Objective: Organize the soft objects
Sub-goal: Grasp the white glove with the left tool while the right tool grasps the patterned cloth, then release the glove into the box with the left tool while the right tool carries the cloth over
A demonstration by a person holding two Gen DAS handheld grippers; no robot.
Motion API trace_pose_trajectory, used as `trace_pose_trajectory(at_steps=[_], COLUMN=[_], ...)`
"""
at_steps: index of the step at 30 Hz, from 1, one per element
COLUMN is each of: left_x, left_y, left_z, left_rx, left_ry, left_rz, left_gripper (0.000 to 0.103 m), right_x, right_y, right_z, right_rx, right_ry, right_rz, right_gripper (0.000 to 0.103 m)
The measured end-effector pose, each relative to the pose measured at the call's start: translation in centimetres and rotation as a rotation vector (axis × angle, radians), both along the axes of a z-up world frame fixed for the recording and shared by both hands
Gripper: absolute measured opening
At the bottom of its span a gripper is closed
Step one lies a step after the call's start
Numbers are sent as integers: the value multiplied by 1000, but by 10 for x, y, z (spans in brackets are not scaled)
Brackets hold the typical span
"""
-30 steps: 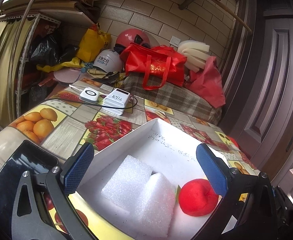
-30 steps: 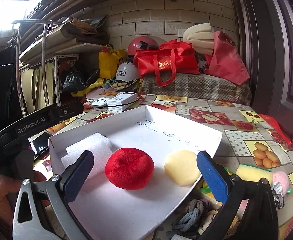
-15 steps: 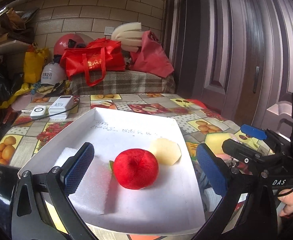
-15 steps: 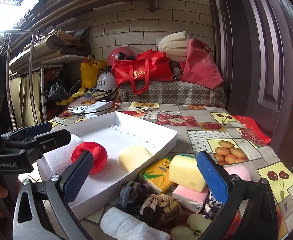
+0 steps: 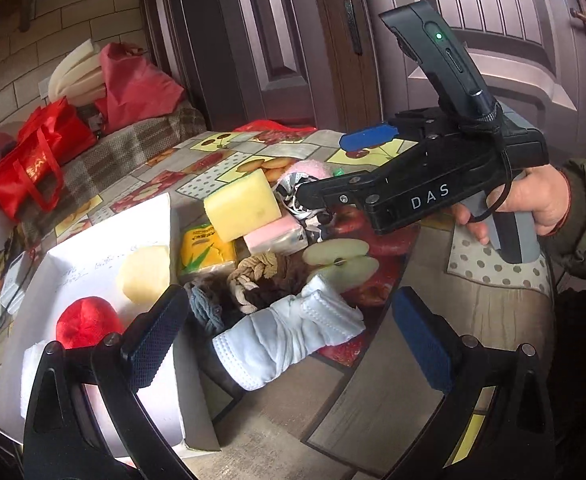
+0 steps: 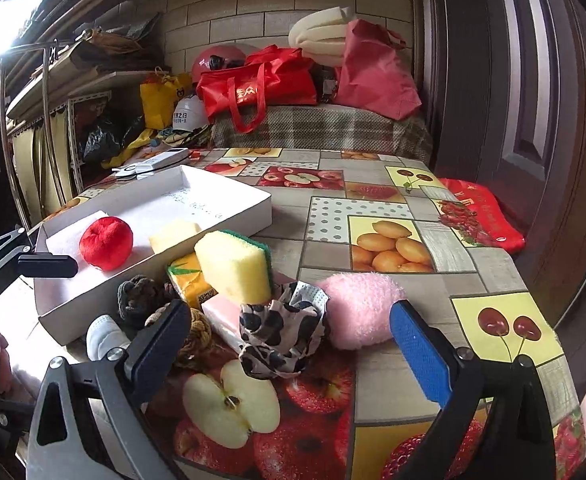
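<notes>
A white tray [image 6: 229, 216] holds a red plush ball [image 6: 106, 243], a pale yellow foam piece [image 6: 173, 235] and white foam. Beside it lies a pile of soft things: a yellow sponge [image 6: 233, 268], a pink fluffy ball [image 6: 359, 310], a leopard-print cloth [image 6: 281, 330], a white rolled mask [image 5: 289, 336], knotted ropes [image 5: 249, 276], a yellow tissue pack [image 5: 203, 248]. My left gripper [image 5: 293, 340] is open above the white mask. My right gripper [image 6: 285, 348] is open over the leopard cloth and also shows in the left wrist view [image 5: 333, 164].
The table [image 6: 373, 208] has a fruit-print cover. Red bags [image 6: 253, 84], helmets and foam rolls are stacked at the far end. A power bank [image 6: 161, 159] lies behind the tray. A brown door [image 6: 533, 100] stands at the right, a metal rack at the left.
Both grippers have swung right, from over the tray to the pile of soft things beside it. Both stay open and empty.
</notes>
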State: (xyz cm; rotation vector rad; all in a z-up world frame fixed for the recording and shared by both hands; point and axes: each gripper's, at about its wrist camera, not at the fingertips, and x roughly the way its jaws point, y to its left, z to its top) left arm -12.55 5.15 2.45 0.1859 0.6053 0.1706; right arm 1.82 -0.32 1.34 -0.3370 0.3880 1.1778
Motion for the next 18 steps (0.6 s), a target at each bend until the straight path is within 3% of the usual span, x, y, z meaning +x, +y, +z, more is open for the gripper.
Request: trace_pose_trajectory(at_steps=[2,4,5,8,11,12,16,18], left_x=[8,14,17,25,32,34,31,25], left_y=[-5,-5,-5,-3,-3,-3,-6,-8], left_z=[-9,-13,-16,-23,-30,-33,-32,-28], left_rx=[12,16,15,10,12,14,17,29], left_ry=[59,98,116,164,212,225,211,176], left_rz=[-10,-7,-4,5,15,13,9,5], left_gripper=[102,102,102,102,88,76,65,63], right_x=[2,3,3,6,11,11,13,16], right_y=[4,9,14,28,35,35,28,22], right_z=[-4,-7,-9,-16,-19,-19,-17,-13], right_rx=[-42,-69,-89,-147,-170,-170,-133,-93], right_ry=[-5,7,6,10,38,45,74,83], right_rz=[-3,17,23,20,25,37,62,47], right_gripper=[94,76,72,69,62,53,38,38])
